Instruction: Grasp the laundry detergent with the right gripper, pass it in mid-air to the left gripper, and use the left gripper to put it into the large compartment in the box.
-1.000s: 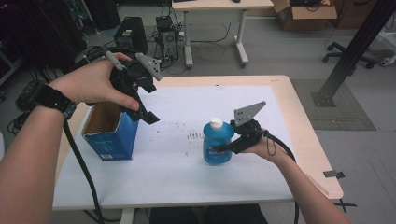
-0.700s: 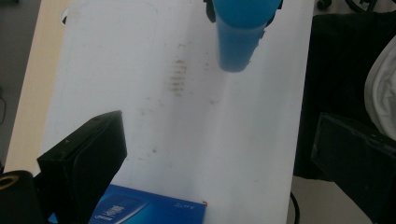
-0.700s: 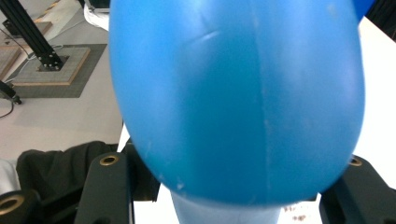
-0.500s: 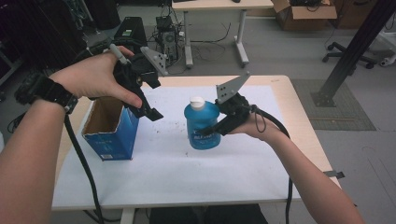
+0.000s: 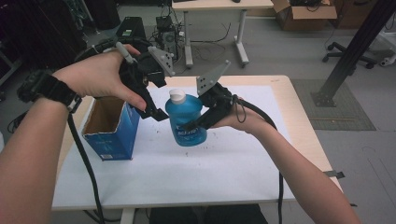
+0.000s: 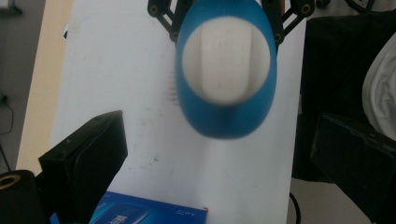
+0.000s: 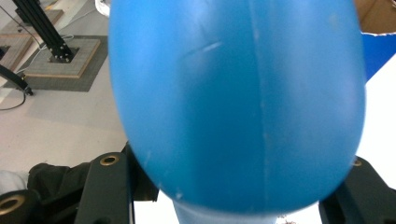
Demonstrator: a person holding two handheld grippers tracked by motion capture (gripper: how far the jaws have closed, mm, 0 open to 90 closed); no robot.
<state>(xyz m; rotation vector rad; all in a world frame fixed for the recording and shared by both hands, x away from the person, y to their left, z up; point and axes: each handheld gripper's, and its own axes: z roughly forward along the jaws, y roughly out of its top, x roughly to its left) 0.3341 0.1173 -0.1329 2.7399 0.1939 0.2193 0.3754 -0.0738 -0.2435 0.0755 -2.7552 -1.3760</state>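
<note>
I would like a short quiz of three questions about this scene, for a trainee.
1. True or false: the bottle stands on the table.
2. Which tool holds the bottle: A left, B right?
3. Fill in: the open box is coloured ____.

Key: 1 false, it is held in the air. 2 B, shut on its body; the left tool is open near the white cap. 3 blue.
</note>
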